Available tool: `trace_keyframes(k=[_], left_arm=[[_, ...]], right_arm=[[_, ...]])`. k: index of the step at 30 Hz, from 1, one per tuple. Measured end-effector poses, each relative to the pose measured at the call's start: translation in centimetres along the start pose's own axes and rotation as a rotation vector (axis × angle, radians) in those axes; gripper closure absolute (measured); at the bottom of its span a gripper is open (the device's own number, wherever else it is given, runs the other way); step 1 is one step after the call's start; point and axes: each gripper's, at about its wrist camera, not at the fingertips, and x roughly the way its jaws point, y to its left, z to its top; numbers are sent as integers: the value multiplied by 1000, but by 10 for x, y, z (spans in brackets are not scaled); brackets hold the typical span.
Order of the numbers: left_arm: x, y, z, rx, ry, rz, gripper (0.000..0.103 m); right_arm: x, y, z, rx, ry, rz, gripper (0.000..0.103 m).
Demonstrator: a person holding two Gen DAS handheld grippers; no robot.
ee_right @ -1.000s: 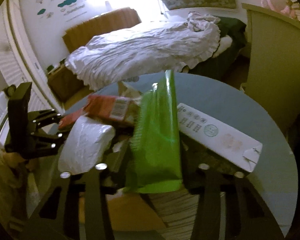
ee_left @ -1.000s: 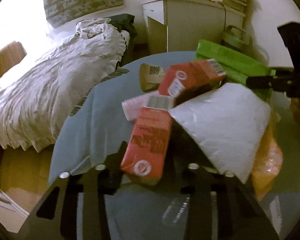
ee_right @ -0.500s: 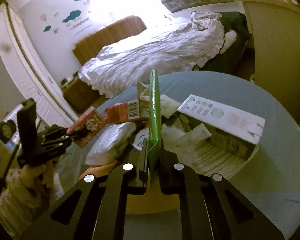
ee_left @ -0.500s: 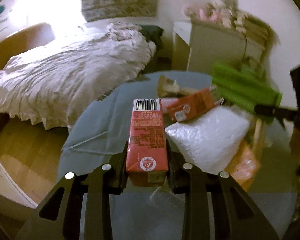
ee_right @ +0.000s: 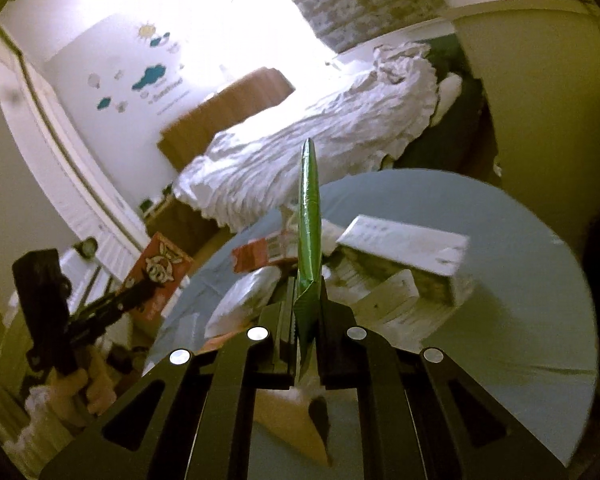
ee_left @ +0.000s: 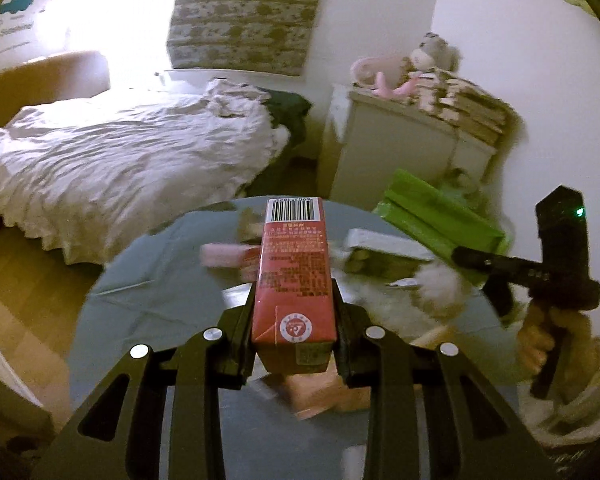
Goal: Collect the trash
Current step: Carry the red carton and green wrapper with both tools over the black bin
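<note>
My left gripper is shut on a red drink carton, held level above the round blue table; the carton also shows in the right wrist view. My right gripper is shut on a flat green packet, held edge-on above the table; the packet also shows in the left wrist view. More trash lies on the table: a second red carton, a white padded bag, a long white box and an orange wrapper.
A bed with white rumpled bedding stands beyond the table. A cream cabinet with stacked items and soft toys stands at the back right. Wooden floor lies left of the table.
Both grippers have lifted their items up off the trash pile. The red carton now sits straight between the left fingers; the green packet has turned edge-on.
</note>
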Motion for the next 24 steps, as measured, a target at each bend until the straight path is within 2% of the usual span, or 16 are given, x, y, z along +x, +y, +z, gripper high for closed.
trace_keyframes(k=[9, 14, 18, 21, 24], left_arm=[[56, -104, 17, 84, 14, -162, 72], [78, -139, 24, 97, 16, -216, 72], [71, -140, 21, 81, 6, -202, 72], [61, -126, 16, 57, 8, -168, 72], [51, -108, 8, 42, 14, -122, 72]], right_arm=[[-69, -86, -7, 146, -100, -31, 95], [-52, -92, -20, 140, -14, 8, 95], [-12, -71, -33, 86, 99, 55, 95], [6, -59, -32, 32, 137, 39, 94], [15, -54, -28, -5, 140, 6, 87]])
